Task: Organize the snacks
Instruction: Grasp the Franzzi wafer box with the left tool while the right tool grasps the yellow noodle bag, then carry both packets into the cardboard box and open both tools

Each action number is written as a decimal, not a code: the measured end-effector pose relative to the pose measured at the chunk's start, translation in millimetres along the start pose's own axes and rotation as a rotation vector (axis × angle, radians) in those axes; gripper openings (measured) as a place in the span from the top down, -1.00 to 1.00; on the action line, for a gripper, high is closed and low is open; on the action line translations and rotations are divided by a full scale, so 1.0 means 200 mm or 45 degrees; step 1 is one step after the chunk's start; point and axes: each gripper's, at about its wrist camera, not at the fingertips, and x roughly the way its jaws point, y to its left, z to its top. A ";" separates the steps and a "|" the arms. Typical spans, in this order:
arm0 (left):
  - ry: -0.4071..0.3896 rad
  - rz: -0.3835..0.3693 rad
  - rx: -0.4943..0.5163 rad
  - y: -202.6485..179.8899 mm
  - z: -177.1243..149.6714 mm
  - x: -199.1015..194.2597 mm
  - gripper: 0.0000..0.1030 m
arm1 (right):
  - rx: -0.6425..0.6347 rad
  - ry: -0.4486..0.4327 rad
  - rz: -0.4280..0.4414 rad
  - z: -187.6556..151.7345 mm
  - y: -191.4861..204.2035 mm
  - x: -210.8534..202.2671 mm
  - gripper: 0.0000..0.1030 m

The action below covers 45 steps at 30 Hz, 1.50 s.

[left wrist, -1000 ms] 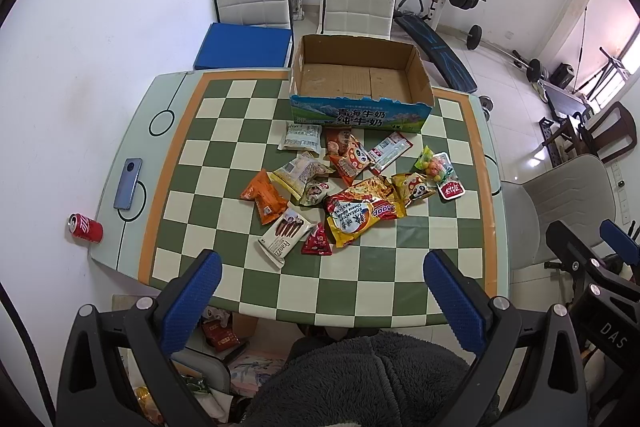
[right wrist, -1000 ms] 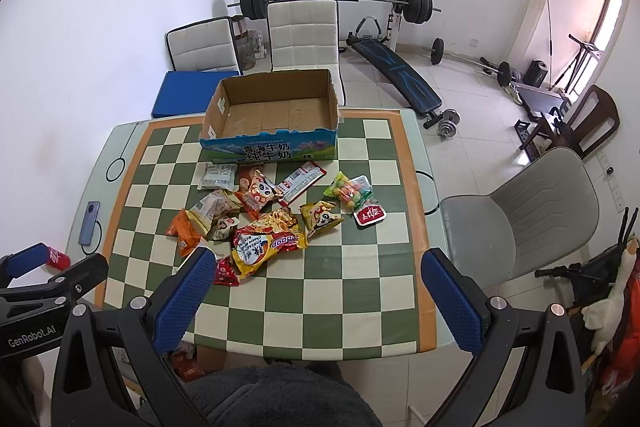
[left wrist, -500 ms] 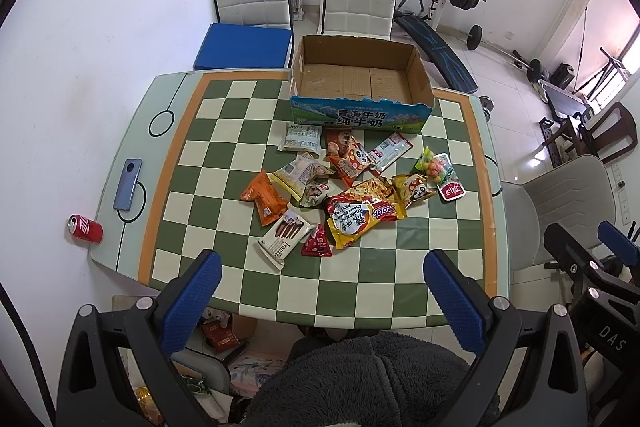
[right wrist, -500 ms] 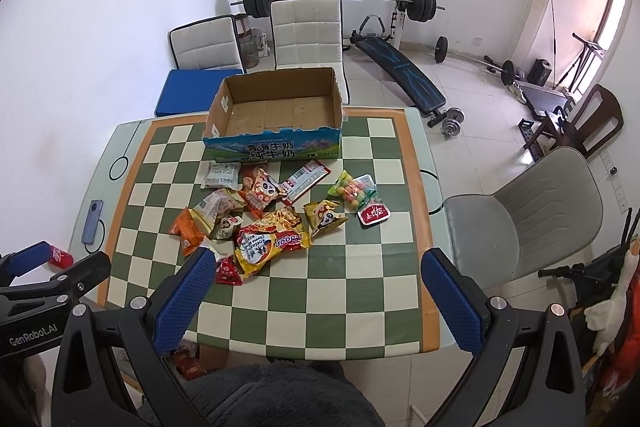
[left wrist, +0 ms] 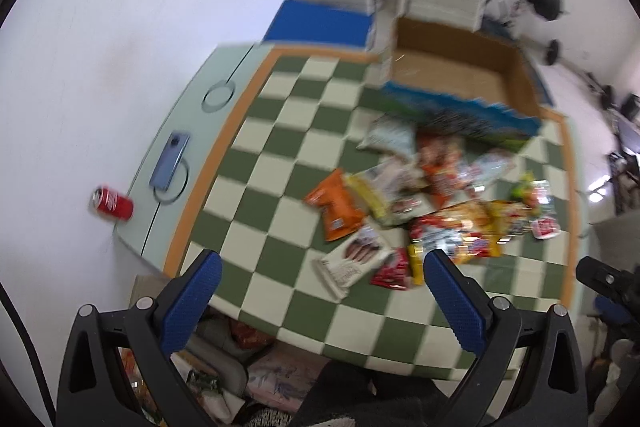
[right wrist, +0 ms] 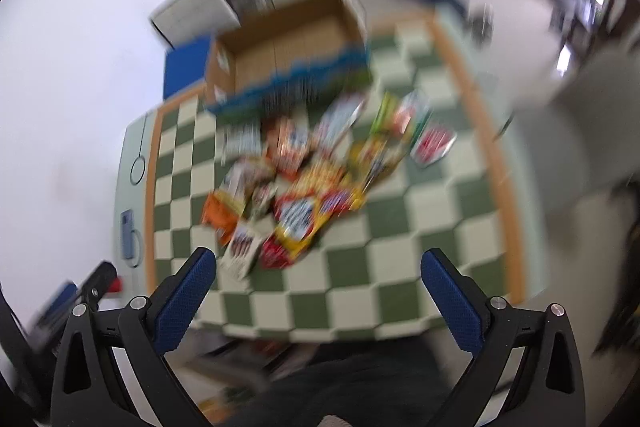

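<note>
Checkered worktop (left wrist: 276, 163) carries the snack pile (left wrist: 424, 203), ahead of both spread, empty jaws. White biscuit packet (left wrist: 352, 261) lies nearest the left gripper (left wrist: 320, 291), long axis diagonal. Right gripper (right wrist: 319, 289) hovers apart.

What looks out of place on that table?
The snack packets lie jumbled, overlapping, in front of the empty cardboard box. Oddly, a red soda can lies on its side off the table's left edge.

Both the left tongs (left wrist: 320, 279) and right tongs (right wrist: 318, 277) hang in the air, jaws spread wide, empty.

Green/cream checkered table (left wrist: 280, 163), red can (left wrist: 113, 205)
</note>
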 end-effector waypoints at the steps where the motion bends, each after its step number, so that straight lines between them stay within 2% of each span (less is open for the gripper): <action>1: 0.034 0.011 -0.021 0.03 0.00 0.09 -1.00 | 0.045 0.064 0.021 0.03 -0.02 0.12 -1.00; 2: 0.057 0.026 -0.035 0.05 0.00 0.14 -1.00 | 0.114 0.165 0.031 0.06 -0.03 0.30 -1.00; 5: 0.136 0.055 -0.069 0.10 -0.01 0.35 -1.00 | 0.256 0.335 0.038 0.12 -0.07 0.71 -1.00; 7: 0.193 0.077 -0.078 0.14 -0.02 0.48 -1.00 | 0.297 0.379 0.021 0.15 -0.07 0.90 -1.00; 9: 0.238 0.073 -0.111 0.17 -0.03 0.59 -1.00 | 0.333 0.413 -0.030 0.18 -0.04 1.11 -1.00; 12: 0.312 0.053 -0.135 0.21 -0.03 0.77 -1.00 | 0.387 0.444 -0.081 0.23 0.00 1.33 -1.00; 16: 0.332 0.052 -0.014 0.17 -0.04 0.93 -1.00 | 0.467 0.511 -0.161 0.26 0.03 1.55 -1.00; 19: 0.337 0.024 0.114 0.12 -0.06 1.01 -1.00 | 0.466 0.554 -0.278 0.28 0.05 1.66 -1.00; 24: 0.331 -0.057 0.296 -0.01 -0.08 1.07 -1.00 | 0.324 0.619 -0.386 0.25 0.10 1.77 -1.00; 28: 0.360 -0.131 0.420 -0.11 -0.10 1.11 -1.00 | -0.006 0.654 -0.453 0.19 0.20 1.80 -1.00; 32: 0.389 -0.162 0.539 -0.21 -0.13 1.15 -1.00 | -0.437 0.727 -0.568 0.02 0.23 1.79 -1.00; 33: 0.397 -0.167 0.586 -0.24 -0.14 1.17 -1.00 | -0.478 0.727 -0.590 -0.01 0.21 1.78 -1.00; 35: 0.408 -0.165 0.661 -0.30 -0.17 1.21 -1.00 | -0.499 0.689 -0.594 -0.05 0.16 1.73 -1.00; 39: 0.464 -0.187 0.752 -0.40 -0.21 1.31 -0.97 | -0.395 0.639 -0.496 -0.09 0.06 1.66 -1.00; 41: 0.486 -0.181 0.730 -0.41 -0.22 1.34 -0.29 | -0.364 0.627 -0.454 -0.11 0.01 1.65 -1.00; 45: 0.561 -0.193 0.498 -0.33 -0.19 1.37 -0.23 | -0.277 0.621 -0.389 -0.04 -0.08 1.62 -1.00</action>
